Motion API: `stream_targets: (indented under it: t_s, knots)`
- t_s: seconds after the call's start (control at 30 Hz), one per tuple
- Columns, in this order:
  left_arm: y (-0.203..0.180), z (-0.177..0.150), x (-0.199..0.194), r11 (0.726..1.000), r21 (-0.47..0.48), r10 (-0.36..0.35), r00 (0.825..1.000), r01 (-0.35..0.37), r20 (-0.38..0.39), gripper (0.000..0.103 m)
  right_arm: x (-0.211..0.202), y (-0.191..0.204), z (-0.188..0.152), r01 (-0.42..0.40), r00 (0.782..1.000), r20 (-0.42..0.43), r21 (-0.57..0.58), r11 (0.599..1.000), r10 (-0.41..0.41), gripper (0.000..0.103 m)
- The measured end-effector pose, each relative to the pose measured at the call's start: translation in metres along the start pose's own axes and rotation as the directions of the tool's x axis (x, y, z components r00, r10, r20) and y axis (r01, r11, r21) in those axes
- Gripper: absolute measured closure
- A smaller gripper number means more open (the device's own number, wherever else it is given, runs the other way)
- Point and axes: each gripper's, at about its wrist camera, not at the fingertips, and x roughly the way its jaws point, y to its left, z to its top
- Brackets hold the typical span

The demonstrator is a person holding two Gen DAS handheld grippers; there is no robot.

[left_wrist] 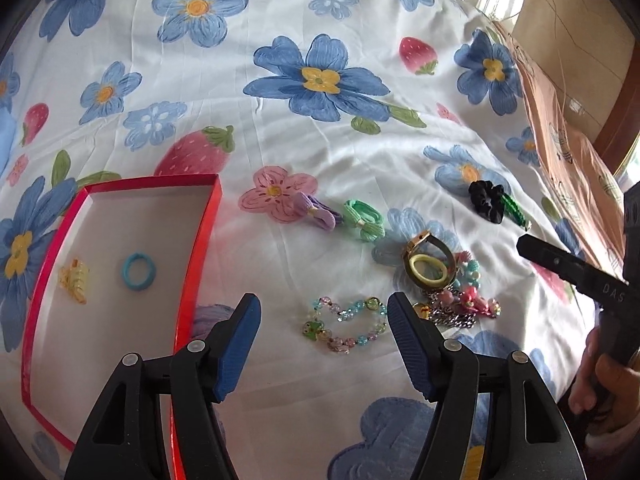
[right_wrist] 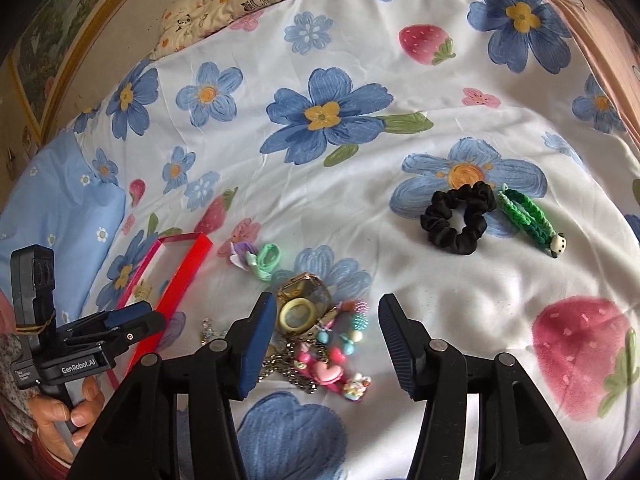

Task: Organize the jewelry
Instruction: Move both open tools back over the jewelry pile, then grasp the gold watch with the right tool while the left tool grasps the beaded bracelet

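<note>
Your left gripper stood wide with nothing between its blue pads, poised over the bead bracelet on the bedsheet. Your right gripper also stood wide and empty, above the tangle of pink charms and chain. In its view your left hand gripped the other tool's handle, whose body read "GenRobot.AI"; in the left view the right tool's arm bore the letters "DAS", the rest cut off, with your right hand below it. Just beyond the tangle, a gold bangle lay with a pale yellow ring on it. To the left sat the red box, white inside, holding a blue ring and a yellow clip, apart from each other. Further out, a purple bow and a green bow lay side by side, touching. Further to the right, a black scrunchie lay just beside a green braided band with a small panda head at one end. At the bed's far edge lay a panda-print pillow; its printed label was too small to read.
</note>
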Motion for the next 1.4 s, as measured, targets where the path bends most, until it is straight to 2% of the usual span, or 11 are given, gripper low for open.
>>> stream_targets:
  t_s: [0.3,0.47,0.63,0.9,0.97,1.03,1.07,1.1,1.17,1.4]
  knots:
    - [0.004,-0.002,0.014,1.0,0.017,-0.012,0.999,0.013,-0.041,0.037,0.014,0.009,0.005,0.014,1.0,-0.02,-0.072,0.997,-0.016,0.048]
    - [-0.002,0.001,0.033,0.998,0.062,-0.016,0.997,0.021,-0.078,0.037,0.035,0.013,0.008,0.021,0.998,-0.058,-0.114,0.993,-0.028,0.049]
    - [-0.003,0.004,0.051,0.996,0.092,-0.01,0.995,0.019,-0.1,0.037,0.056,0.017,0.013,0.03,0.994,-0.098,-0.163,0.986,-0.046,0.065]
    - [-0.003,0.003,0.083,0.995,0.095,-0.011,0.988,0.026,-0.154,0.04,0.087,0.019,0.012,0.033,0.982,-0.174,-0.199,0.98,-0.068,0.071]
    - [-0.004,0.001,0.088,0.995,0.097,-0.005,0.989,0.02,-0.148,0.047,0.096,0.018,0.01,0.038,0.978,-0.195,-0.205,0.978,-0.078,0.074]
    - [-0.005,0.001,0.089,0.994,0.105,-0.018,0.99,0.033,-0.142,0.064,0.102,0.019,0.007,0.044,0.975,-0.204,-0.213,0.976,-0.089,0.089]
    - [-0.006,0.001,0.089,0.994,0.106,-0.025,0.99,0.04,-0.14,0.079,0.103,0.02,0.006,0.047,0.975,-0.201,-0.216,0.975,-0.091,0.091]
    - [-0.006,0.0,0.089,0.993,0.105,-0.033,0.99,0.048,-0.139,0.089,0.103,0.021,0.006,0.047,0.976,-0.197,-0.216,0.975,-0.091,0.095]
    - [-0.003,0.001,0.087,0.993,0.094,-0.058,0.989,0.071,-0.136,0.091,0.1,0.023,0.007,0.043,0.979,-0.187,-0.214,0.976,-0.084,0.099]
    - [0.005,0.003,0.058,0.992,0.07,-0.099,0.992,0.104,-0.073,0.095,0.074,0.024,0.014,0.022,0.991,-0.123,-0.158,0.987,-0.042,0.099]
